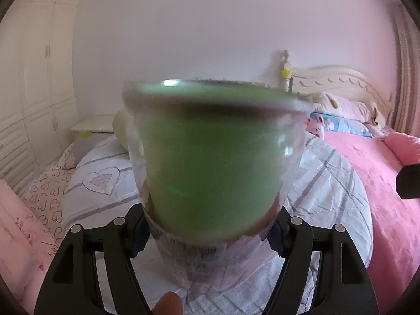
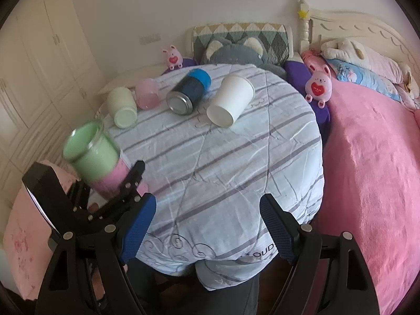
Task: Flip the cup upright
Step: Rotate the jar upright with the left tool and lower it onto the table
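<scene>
A clear cup with green upper and pink lower lining (image 1: 212, 162) fills the left wrist view, held mouth-up and slightly tilted. My left gripper (image 1: 208, 232) is shut on its lower part. In the right wrist view the same cup (image 2: 92, 155) is lifted at the table's left edge, in the left gripper (image 2: 115, 191). My right gripper (image 2: 208, 232) is open and empty above the table's near edge. On the striped cloth lie a cream cup (image 2: 122, 106), a pink cup (image 2: 147, 93), a blue-capped metal flask (image 2: 189, 92) and a white paper cup (image 2: 231, 99), all on their sides.
The round table (image 2: 223, 170) has a striped white cloth. A pink bed (image 2: 372, 157) with pillows lies to the right. Plush toys (image 2: 317, 85) and a cushioned chair (image 2: 241, 42) stand behind the table. White wardrobes (image 2: 39, 65) line the left wall.
</scene>
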A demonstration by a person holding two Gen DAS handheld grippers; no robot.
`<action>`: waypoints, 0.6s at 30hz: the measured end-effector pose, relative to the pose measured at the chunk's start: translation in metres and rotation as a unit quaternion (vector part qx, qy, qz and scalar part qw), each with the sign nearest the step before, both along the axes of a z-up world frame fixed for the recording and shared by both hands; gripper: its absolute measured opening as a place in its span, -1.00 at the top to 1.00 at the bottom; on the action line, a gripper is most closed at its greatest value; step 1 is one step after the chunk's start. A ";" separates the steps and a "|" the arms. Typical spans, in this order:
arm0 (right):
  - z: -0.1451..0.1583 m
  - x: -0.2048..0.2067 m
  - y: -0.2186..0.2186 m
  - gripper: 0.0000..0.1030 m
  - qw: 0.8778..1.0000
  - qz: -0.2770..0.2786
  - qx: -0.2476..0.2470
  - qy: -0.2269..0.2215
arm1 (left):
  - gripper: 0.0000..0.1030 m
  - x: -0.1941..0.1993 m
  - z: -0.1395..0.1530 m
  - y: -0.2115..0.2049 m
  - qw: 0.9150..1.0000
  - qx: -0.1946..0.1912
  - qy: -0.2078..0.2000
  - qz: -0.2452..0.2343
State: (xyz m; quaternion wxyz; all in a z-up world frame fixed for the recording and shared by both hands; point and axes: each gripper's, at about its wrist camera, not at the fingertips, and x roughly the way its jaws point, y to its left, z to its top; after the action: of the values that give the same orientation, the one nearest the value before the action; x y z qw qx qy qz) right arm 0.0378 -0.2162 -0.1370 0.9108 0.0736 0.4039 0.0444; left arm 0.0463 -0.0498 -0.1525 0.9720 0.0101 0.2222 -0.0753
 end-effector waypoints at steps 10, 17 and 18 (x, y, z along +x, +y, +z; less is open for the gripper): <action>0.015 -0.009 0.015 -0.60 1.000 0.001 0.006 -0.025 | -0.99 -0.001 0.012 0.004 1.000 0.003 0.011 -0.021; 0.027 -0.021 0.014 -0.60 0.998 -0.009 0.020 -0.053 | -0.99 -0.017 0.033 0.015 0.999 0.002 0.027 -0.041; 0.031 -0.022 0.014 -0.60 0.998 -0.011 0.024 -0.061 | -0.99 -0.022 0.041 0.020 0.999 0.000 0.026 -0.046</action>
State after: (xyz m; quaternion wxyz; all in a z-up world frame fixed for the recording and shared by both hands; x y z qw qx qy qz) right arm 0.0153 -0.2022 -0.1064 0.9320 0.0975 0.3457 0.0483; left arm 0.0244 -0.0299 -0.1116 0.9615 0.0178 0.2466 -0.1199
